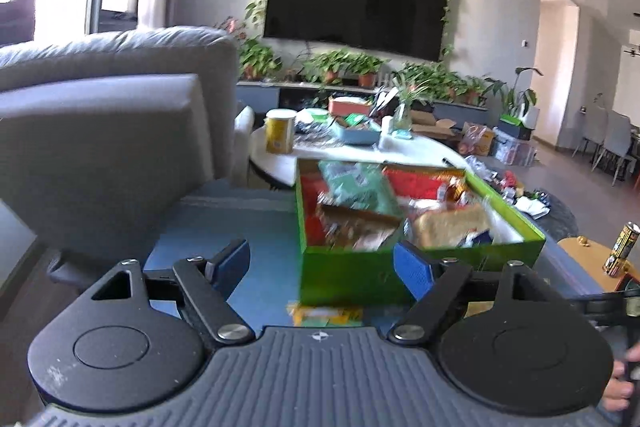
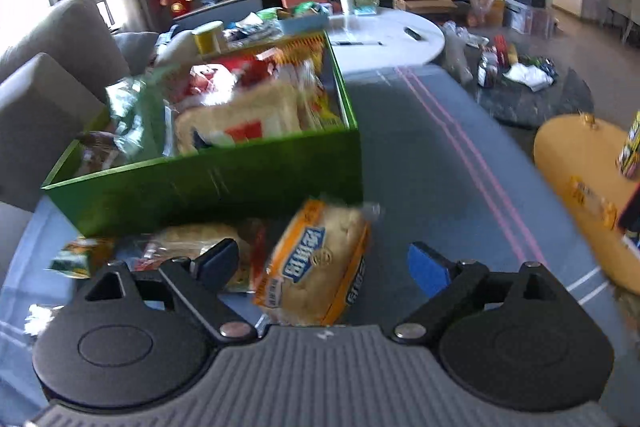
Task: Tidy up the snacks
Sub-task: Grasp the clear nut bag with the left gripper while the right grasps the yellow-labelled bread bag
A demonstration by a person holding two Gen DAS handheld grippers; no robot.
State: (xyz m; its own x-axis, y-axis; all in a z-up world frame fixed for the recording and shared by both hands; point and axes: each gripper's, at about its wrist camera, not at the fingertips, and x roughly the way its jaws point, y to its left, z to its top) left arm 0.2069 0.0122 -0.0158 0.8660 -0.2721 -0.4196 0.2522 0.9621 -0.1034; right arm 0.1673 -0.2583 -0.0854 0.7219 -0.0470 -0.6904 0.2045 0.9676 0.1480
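- Blue-padded fingers of your right gripper [image 2: 326,265] stand wide apart and grip nothing; the orange-edged bread pack [image 2: 316,263] lies between them on the blue-grey table [image 2: 420,155], touching neither pad as far as the right wrist view shows
- Your left gripper [image 1: 322,265] is likewise spread wide and empty, aimed at the near wall of the green box [image 1: 340,277]; whether its right pad touches that wall, you cannot tell
- Just beside the bread pack, against the box's foot, more packets wait: a clear-wrapped bread bag [image 2: 192,239] and a small yellow-green packet [image 2: 78,259]
- Inside the box, a sliced-bread bag [image 2: 240,119], a green pouch [image 1: 358,187] and red wrappers [image 2: 224,75] are already piled; by my reckoning most is done; the loose packets remain
- Beyond, the white table [image 2: 400,31] holds a yellow canister [image 2: 208,37] and clutter; blur hides which pieces are snacks
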